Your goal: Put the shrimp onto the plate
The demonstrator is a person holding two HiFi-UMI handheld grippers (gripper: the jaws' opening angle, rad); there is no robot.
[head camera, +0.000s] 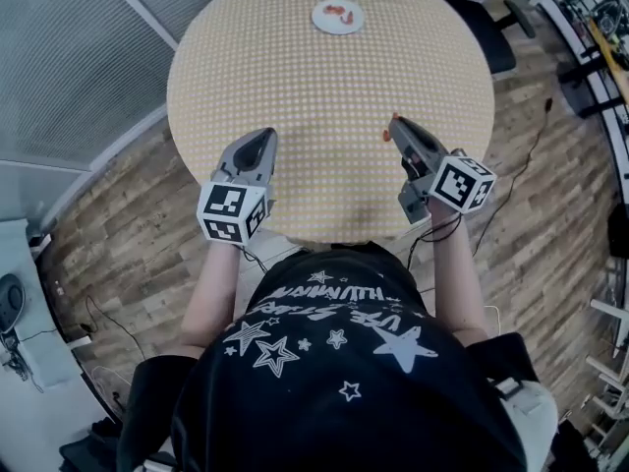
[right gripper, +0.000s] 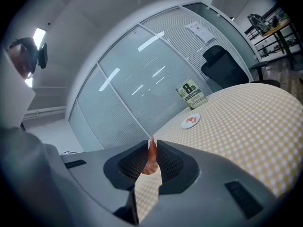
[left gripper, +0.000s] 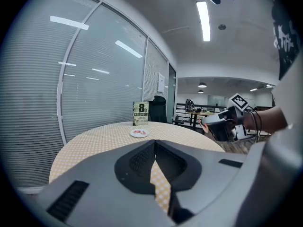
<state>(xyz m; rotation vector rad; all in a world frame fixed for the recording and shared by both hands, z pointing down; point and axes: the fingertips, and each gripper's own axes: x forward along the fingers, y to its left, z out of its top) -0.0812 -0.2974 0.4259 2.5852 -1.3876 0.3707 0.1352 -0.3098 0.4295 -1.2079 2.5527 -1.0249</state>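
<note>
My right gripper [head camera: 390, 129] is shut on an orange shrimp [right gripper: 152, 159], held above the table's near right part; the shrimp [head camera: 387, 135] shows as a small orange tip at the jaws in the head view. A small white plate [head camera: 337, 17] with red shrimp on it lies at the far side of the round table; the plate also shows in the right gripper view [right gripper: 190, 121] and the left gripper view [left gripper: 139, 133]. My left gripper [head camera: 257, 142] hovers over the near left part, shut with nothing between its jaws [left gripper: 154, 148].
The round table [head camera: 295, 96] has a yellow dotted cloth. A green book [left gripper: 140, 113] stands upright behind the plate. A black office chair [head camera: 491, 28] is at the far right. Glass walls with blinds [head camera: 59, 57] curve along the left.
</note>
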